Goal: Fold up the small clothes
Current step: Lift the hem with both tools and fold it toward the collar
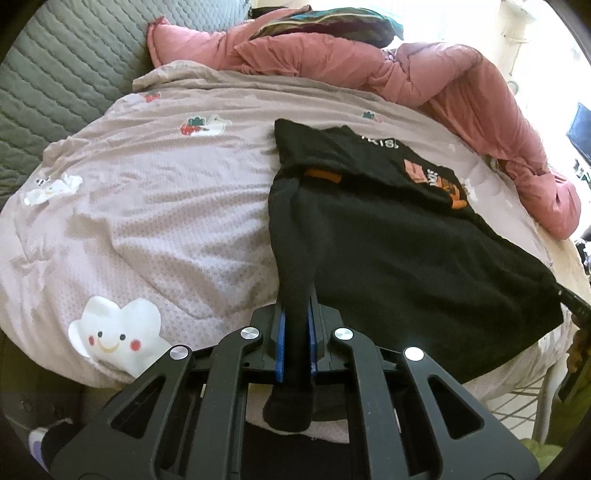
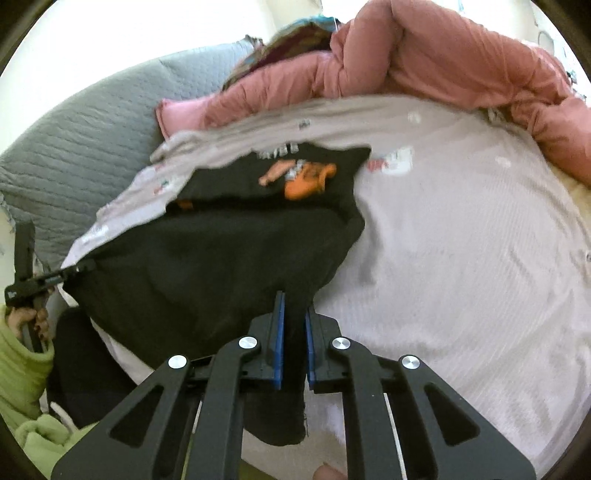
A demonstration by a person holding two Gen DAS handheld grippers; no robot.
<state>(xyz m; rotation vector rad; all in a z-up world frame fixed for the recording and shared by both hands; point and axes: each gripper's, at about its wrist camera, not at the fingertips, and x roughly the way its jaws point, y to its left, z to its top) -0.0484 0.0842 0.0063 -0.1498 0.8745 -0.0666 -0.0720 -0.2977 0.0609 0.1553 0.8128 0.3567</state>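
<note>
A small black shirt (image 1: 399,236) with an orange print lies on the pale pink bedsheet (image 1: 166,206), its near half lifted and stretched between both grippers. My left gripper (image 1: 297,306) is shut on the shirt's near left corner, with black cloth bunched between the blue pads. My right gripper (image 2: 294,306) is shut on the shirt's (image 2: 207,254) near right corner. The right gripper also shows at the right edge of the left wrist view (image 1: 570,302), and the left gripper at the left edge of the right wrist view (image 2: 79,269). The shirt's far part with the print (image 2: 299,177) rests on the sheet.
A rumpled pink duvet (image 1: 424,70) lies along the far and right side of the bed. A grey quilted headboard (image 1: 55,85) stands at the left. Dark patterned cloth (image 1: 325,22) sits on the duvet. The sheet's cloud print (image 1: 114,332) is near the bed's front edge.
</note>
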